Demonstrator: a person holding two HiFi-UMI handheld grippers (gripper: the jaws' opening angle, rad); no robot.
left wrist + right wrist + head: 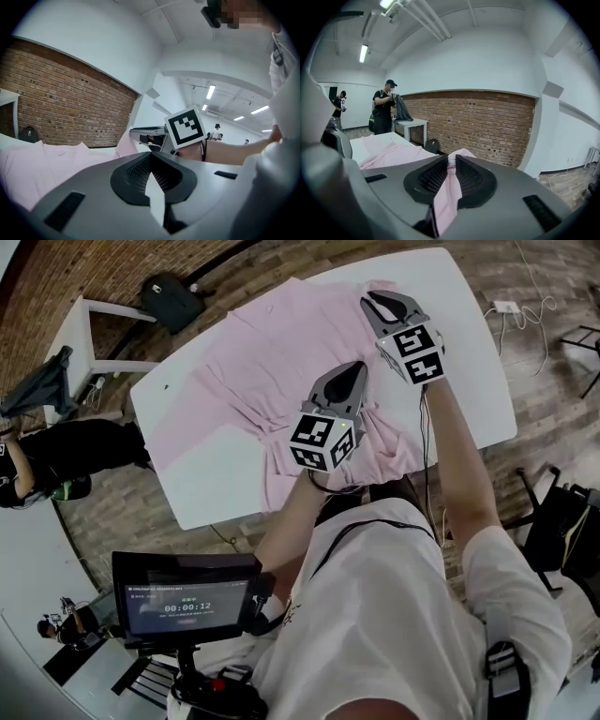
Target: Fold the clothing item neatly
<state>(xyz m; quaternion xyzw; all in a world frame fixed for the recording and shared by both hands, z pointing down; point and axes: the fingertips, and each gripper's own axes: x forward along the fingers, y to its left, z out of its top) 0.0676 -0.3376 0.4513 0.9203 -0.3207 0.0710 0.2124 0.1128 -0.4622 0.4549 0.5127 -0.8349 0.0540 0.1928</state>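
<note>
The only legible writing is a timer reading 00:00:12 on the screen (185,607) mounted in front of the person. The marker cubes carry black-and-white square patterns, no words.

The pink shirt (272,352) lies across the middle of the white bench (469,362), reaching from its far edge to its near edge. The right tongs (382,302) are raised by the far edge, clenched on a fold of pink cloth. The left tongs (349,382) are by the near edge where creases gather, pressed together on a thin pale strip of the shirt.

Only the head view shows a black bag (171,298) by a small white table (80,320). Only the right gripper view shows a bystander (384,112) holding a dark garment (402,111) against the brick wall (487,126).
</note>
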